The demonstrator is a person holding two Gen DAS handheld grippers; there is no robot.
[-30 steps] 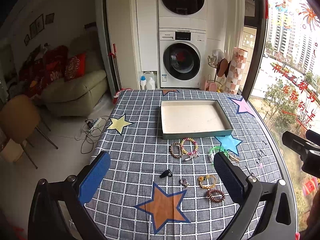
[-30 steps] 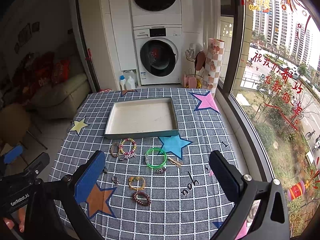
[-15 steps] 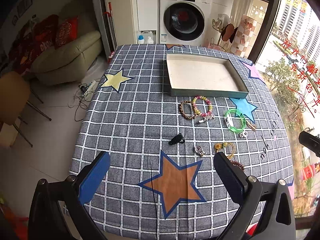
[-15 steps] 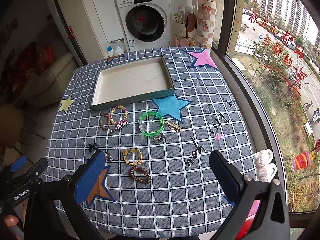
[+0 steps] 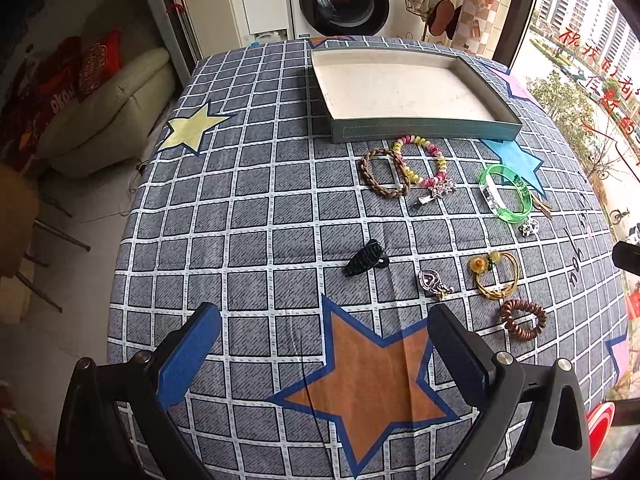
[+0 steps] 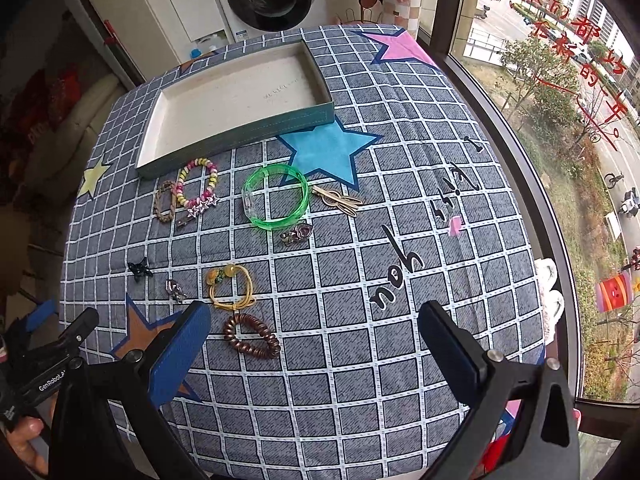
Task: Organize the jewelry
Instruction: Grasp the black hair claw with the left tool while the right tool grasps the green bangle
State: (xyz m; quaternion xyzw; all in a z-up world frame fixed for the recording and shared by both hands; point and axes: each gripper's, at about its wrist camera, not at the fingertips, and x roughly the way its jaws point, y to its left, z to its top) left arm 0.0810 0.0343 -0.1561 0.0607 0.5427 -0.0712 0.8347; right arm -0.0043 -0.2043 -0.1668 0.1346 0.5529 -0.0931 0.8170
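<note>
Jewelry [image 5: 504, 194] scattered before empty tray [image 5: 424, 130], beyond both tools, left tool [image 5: 324, 354] and right tool [image 6: 316, 354] released, grasping nothing

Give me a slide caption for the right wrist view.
Open right claw above scattered jewelry, brown coil hair tie nearest, empty tray beyond.

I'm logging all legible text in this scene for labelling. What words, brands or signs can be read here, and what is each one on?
"GenRobot.AI": white print on the left gripper's black body, right wrist view.
"you": black script on the checked tablecloth.
More script beyond it on the cloth: not clearly readable.
Red characters on the window glass: a decal, too distorted to transcribe reliably.
Faint print on the tray floor: too small.
Washing machine label: blurred.
</note>
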